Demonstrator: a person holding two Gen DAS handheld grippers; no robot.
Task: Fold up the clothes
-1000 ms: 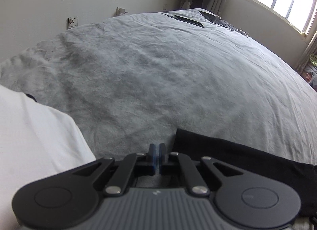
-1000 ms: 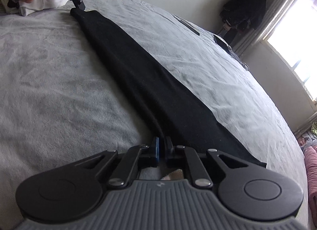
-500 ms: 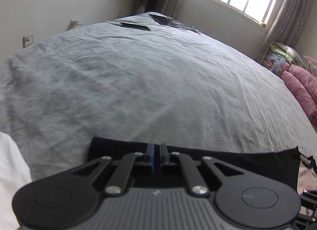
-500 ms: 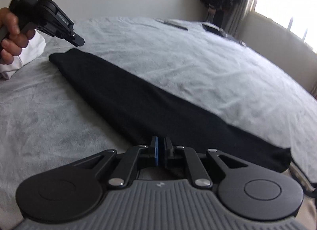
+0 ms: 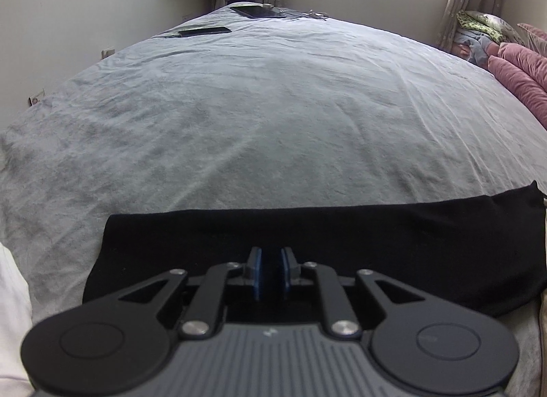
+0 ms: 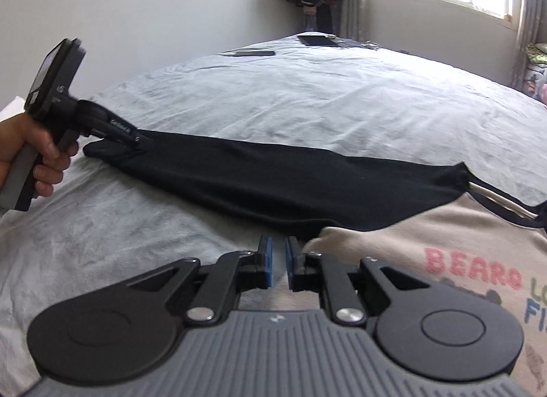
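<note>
- My right tool (image 6: 277, 265): blue pads stand slightly apart with nothing between them; bare grey bed cover shows through the gap. It sits just short of the near edge of the black garment (image 6: 273, 181).
- My left tool (image 5: 271, 272): jaws are opening, a narrow gap between the blue pads. The black garment (image 5: 307, 243) lies under and behind the pads; no cloth is visibly pinched. In the right wrist view the left tool (image 6: 135, 137) tips meet the garment's left end, and my left hand (image 6: 30, 157) grips the handle.
- Black garment: folded into a long narrow band, lying flat across the near edge of the bed (image 5: 273, 116), running left to right.
- Beige printed shirt (image 6: 444, 253): at the bed's near right corner, its upper edge tucked under the garment's right end.
- White cloth (image 5: 10, 294): at the near left edge of the bed.
- Far edge of the bed: a dark flat device (image 5: 205, 31) and a tablet (image 5: 258, 11), well apart from the garment.
</note>
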